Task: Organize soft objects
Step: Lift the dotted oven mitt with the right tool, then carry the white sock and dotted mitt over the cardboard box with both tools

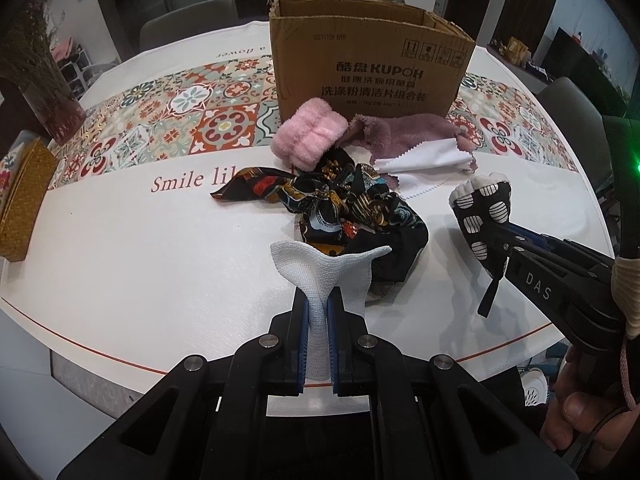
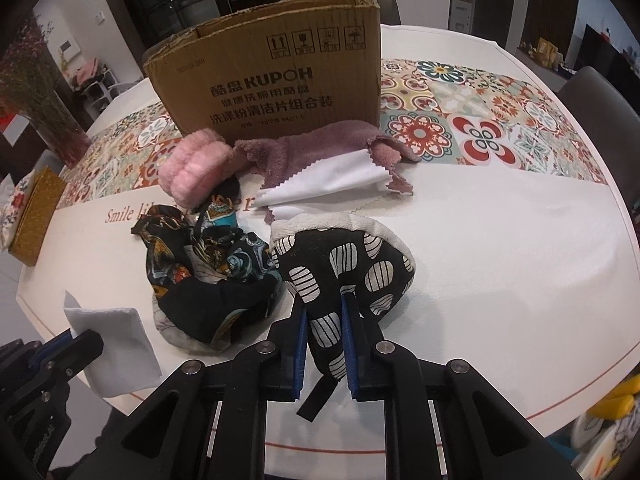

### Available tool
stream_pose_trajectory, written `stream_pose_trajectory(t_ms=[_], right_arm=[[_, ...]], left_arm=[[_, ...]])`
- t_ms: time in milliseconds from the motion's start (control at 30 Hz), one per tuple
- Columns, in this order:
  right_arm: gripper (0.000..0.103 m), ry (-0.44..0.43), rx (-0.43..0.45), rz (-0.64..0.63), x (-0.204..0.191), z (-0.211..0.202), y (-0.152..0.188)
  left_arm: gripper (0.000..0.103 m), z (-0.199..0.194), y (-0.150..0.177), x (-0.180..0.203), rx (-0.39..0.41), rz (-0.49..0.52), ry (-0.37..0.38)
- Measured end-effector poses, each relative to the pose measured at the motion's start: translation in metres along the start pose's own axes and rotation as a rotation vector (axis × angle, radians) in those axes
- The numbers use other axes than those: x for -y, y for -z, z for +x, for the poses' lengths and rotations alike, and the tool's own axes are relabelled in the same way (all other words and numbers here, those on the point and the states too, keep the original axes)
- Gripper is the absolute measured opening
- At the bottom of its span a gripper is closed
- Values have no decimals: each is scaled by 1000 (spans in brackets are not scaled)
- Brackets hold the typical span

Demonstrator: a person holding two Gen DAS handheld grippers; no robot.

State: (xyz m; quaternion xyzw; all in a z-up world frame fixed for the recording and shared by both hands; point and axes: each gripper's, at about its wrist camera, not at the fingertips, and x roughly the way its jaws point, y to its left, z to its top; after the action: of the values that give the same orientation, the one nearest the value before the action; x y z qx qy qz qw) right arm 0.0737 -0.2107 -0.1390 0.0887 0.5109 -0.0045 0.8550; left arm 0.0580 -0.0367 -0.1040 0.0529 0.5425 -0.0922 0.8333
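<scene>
I have both tongs loaded. My left gripper is clamped on a white gauze cloth, whose free end flares up above the fingertips. My right gripper is clamped on the black spotted mitt, its white-trimmed opening turned away from me and its black loop hanging below the fingers. Both pieces look lifted off the tablecloth, so I judge this to be the carry step, with the drop into the cardboard box not yet done.

The box stands open-topped straight ahead of both tongs, beyond the remaining pile. From the left tongs it is ahead and slightly right; from the right tongs, ahead and slightly left. Between the tongs and the box lie the dark patterned scarf, nearest, then the rolled pink towel, the mauve fleece cloth touching the box front, and a white zigzag-edged cloth on top of it.

Next I need to raise each piece above the box rim, carry it forward over the pile without snagging the scarf, and let go over the opening. The trailing gauze could catch on the rim.
</scene>
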Motion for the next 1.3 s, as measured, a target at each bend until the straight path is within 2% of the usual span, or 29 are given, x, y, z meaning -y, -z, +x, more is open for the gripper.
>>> stream_pose_trajectory(t_ms=[500, 1300], right_arm=[[17, 0, 44, -5, -7, -24, -23], [17, 6, 99, -16, -17, -50, -94]], left_arm=[[10, -16, -23, -6, 49, -6, -13], [10, -39, -101, -17, 144, 4, -21]])
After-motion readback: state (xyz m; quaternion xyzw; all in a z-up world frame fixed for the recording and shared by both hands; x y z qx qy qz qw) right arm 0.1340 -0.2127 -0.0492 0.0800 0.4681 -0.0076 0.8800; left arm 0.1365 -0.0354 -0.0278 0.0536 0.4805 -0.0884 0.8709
